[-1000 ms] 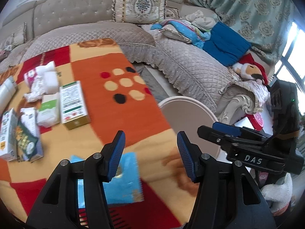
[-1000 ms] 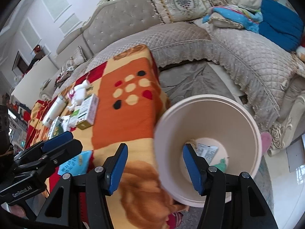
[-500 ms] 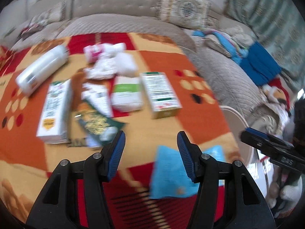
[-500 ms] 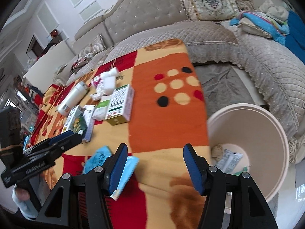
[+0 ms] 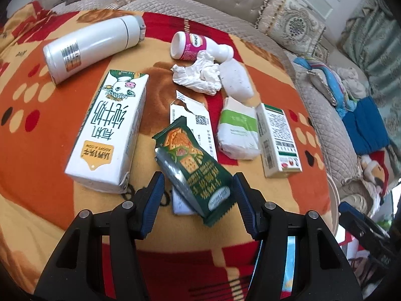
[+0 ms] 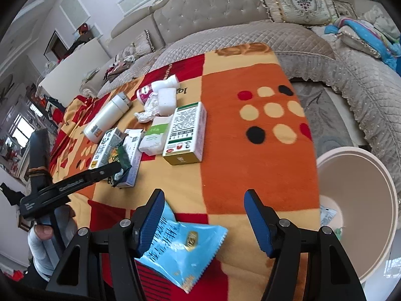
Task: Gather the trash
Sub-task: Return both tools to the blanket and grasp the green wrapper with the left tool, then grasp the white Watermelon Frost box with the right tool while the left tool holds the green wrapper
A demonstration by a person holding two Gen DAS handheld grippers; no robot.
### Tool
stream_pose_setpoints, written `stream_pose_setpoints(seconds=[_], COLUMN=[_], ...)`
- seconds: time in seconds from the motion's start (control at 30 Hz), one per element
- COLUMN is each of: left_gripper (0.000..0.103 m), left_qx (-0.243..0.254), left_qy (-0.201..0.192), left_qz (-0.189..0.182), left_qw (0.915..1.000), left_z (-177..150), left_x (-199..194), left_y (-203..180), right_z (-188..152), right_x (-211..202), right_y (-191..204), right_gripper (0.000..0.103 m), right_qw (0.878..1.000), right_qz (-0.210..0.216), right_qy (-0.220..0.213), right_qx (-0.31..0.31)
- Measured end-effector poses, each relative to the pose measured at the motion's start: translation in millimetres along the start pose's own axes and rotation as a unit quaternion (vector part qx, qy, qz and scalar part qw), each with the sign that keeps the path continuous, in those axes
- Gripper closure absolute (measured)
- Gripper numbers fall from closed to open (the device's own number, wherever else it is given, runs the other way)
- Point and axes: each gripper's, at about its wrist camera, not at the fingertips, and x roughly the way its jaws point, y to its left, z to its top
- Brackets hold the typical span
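Swinging away from the round cream plastic bin [image 6: 356, 215], both claws now face the litter on the blanket-covered desk [image 6: 250, 165], a sign the next pickup is being lined up. Left claw [image 5: 198, 195] stands spread, empty, its pads either side of a dark green foil cracker wrapper [image 5: 193, 165] that lies across a torn white paper packet [image 5: 198, 120]; neither pad visibly touches it. At 10 o'clock from the wrapper lies a white milk carton [image 5: 110, 130]; at 2 o'clock, a white-and-green wrapped pack [image 5: 238, 130] and a white-and-green cardboard box [image 5: 278, 138]. Right claw [image 6: 203, 220] has just been opening and holds nothing; a light blue plastic sachet [image 6: 180, 245] lies under its left pad. Bin sits off the desk's edge at 3 o'clock, scraps already inside.
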Motion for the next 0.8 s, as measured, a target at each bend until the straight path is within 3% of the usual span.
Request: stream_pose_setpoints(seconds=[0.3, 0.33, 0.4, 0.6, 0.8], left_gripper=[0.050, 0.053, 0.071, 0.087, 0.089], left_qx=[-0.023, -0.026, -0.025, -0.013, 0.015], left_qy=[0.000, -0.001, -0.002, -0.002, -0.006], left_qz=[-0.009, -0.012, -0.015, -0.032, -0.043], left_qw=[0.9997, 0.9996, 0.9996, 0.9994, 0.9989], left_z=[11, 12, 14, 16, 11], left_x=[14, 13, 13, 1, -21], left_y=[5, 7, 8, 11, 12], right_z=[25, 28, 35, 54, 72], right_x=[21, 25, 36, 65, 98], right_y=[14, 15, 17, 26, 35], right_gripper=[0.039, 0.039, 0.039, 0.039, 0.039], right_qw=[1.000, 1.000, 1.000, 0.999, 0.997], right_qz=[0.005, 0.007, 0.013, -0.004, -0.038], right_qy=[0.008, 0.011, 0.023, 0.043, 0.060], right_qx=[-0.015, -0.014, -0.012, -0.028, -0.037])
